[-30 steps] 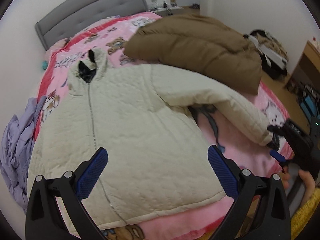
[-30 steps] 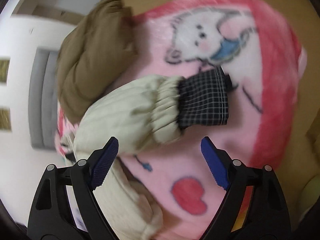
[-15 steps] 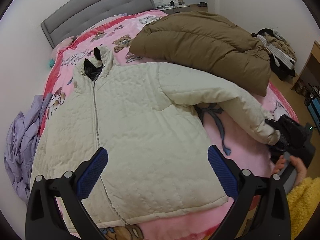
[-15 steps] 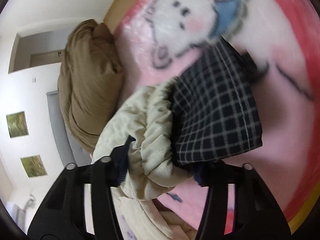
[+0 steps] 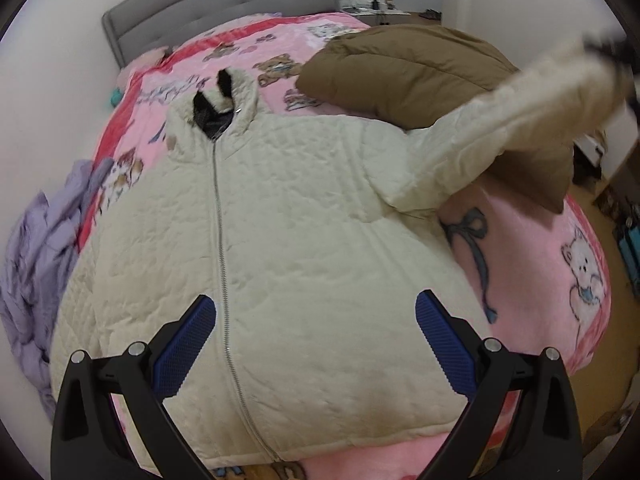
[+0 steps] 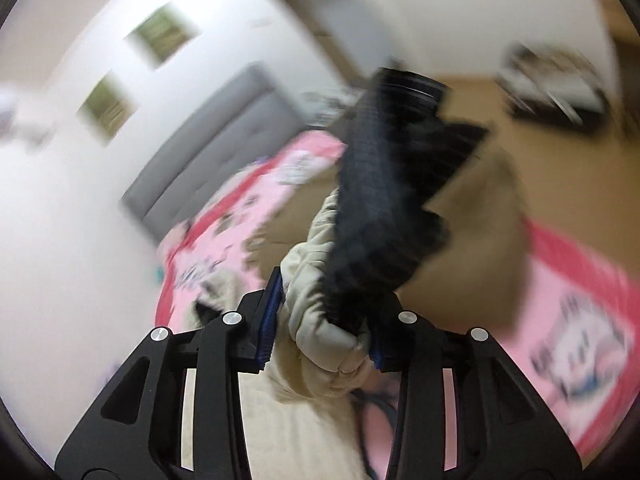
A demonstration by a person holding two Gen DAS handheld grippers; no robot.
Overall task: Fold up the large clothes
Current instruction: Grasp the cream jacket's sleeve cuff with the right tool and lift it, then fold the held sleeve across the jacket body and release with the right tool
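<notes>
Cream quilted jacket (image 5: 280, 240) lies front-up, zipped, on pink bed (image 5: 540, 240). Right gripper (image 6: 320, 334) jaws clamped on sleeve (image 5: 520, 120) at cuff (image 6: 384, 200), sleeve lifted clear of bed. Left gripper (image 5: 316, 322) jaws wide apart, empty, above hem. Carry cuff across chest, lay sleeve flat over zipper. Avoid dragging brown duvet (image 5: 420, 68). Pin body with left if jacket shifts.

You face a bed (image 5: 540, 248) covered by a pink cartoon-print blanket (image 5: 532, 264), with a grey padded headboard (image 5: 216, 8) against a plain white wall (image 5: 48, 80). Two greenish framed pictures (image 6: 132, 68) hang above it. The floor (image 5: 600, 208) to your right is tan wood, with dark clutter at its edge.
</notes>
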